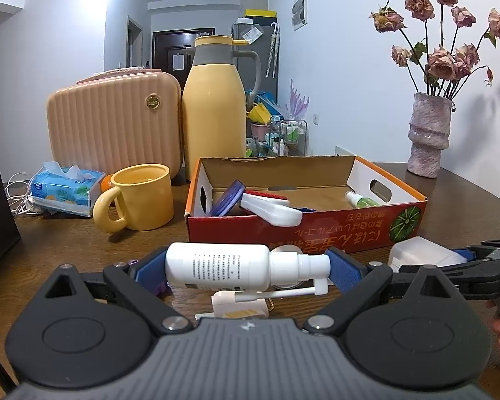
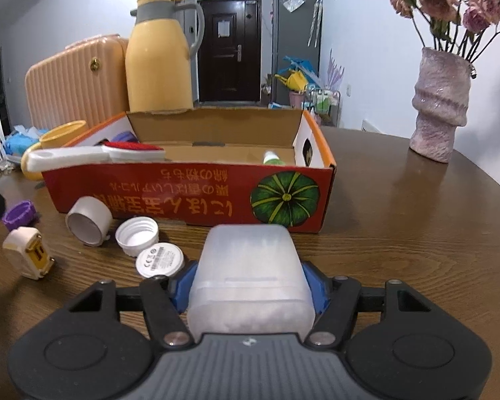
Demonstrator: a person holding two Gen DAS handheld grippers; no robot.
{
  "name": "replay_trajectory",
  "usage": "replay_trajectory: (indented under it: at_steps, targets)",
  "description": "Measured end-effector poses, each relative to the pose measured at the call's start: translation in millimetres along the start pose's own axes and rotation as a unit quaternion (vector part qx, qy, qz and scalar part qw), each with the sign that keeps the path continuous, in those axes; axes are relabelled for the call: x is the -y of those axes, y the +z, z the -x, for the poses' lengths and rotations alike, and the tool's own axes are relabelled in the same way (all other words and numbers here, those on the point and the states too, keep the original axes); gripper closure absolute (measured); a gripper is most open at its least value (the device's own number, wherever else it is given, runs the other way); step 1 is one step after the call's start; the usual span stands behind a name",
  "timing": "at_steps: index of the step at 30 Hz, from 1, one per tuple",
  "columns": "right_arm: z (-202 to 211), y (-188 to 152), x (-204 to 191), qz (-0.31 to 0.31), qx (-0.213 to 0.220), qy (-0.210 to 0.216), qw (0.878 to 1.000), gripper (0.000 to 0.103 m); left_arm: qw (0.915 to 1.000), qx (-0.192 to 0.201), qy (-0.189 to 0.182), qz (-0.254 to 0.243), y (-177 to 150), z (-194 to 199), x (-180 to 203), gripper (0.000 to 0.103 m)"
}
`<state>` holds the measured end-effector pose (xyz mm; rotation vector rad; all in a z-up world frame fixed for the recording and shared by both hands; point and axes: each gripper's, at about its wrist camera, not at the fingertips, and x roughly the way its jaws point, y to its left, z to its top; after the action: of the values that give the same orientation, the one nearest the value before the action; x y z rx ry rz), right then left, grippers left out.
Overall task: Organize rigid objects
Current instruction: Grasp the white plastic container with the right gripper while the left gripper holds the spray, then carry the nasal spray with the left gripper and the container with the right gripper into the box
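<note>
- White spray bottle (image 1: 223, 268) held crosswise between the blue pads of the left hand-held gripper (image 1: 246, 271), base at one pad, nozzle cap at the other; gripped end to end, probably so the long body clears the near wall of the red cardboard box (image 1: 303, 230) on the way in.
- Bottle raised just before the box's near wall, above a small cream plug (image 1: 240, 306) lying on the tabletop (image 1: 66, 253).
- Frosted white plastic case (image 2: 250, 273) sitting between the blue pads of the right hand-held gripper (image 2: 248, 286), pads against both its sides, so judged clamped; also just before the box's near wall, toward its pumpkin-printed end.
- Inside the box already: a white brush with red bristles, a purple lid, a small green-labelled bottle (image 2: 272, 159) at the far end; room left in the middle.
- Loose before the box's near wall, toward its other end: white roll (image 2: 89, 220), white screw cap (image 2: 137, 234), round white disc (image 2: 160, 257), purple ring (image 2: 18, 215).
- Beside and behind the box: yellow mug (image 1: 140, 196), yellow thermos jug (image 1: 216, 106), pink case; apparently not part of the sorting.
</note>
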<state>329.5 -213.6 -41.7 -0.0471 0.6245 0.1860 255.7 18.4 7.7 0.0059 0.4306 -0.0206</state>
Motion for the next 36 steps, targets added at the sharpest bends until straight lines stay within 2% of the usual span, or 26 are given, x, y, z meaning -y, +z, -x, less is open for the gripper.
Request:
replay_trajectory:
  at_steps: [6, 21, 36]
  targets:
    - [26, -3, -2, -0.010, 0.035, 0.007, 0.999, 0.038, 1.0000, 0.000, 0.001, -0.002, -1, 0, 1, 0.004]
    - [58, -7, -4, -0.020, 0.076, 0.014, 0.997, 0.038, 0.9999, -0.006, 0.004, 0.008, -3, 6, 1, 0.004]
    - [77, 21, -7, -0.008, 0.124, 0.023, 0.992, 0.038, 0.9997, 0.009, -0.001, 0.022, 17, 15, 15, 0.004]
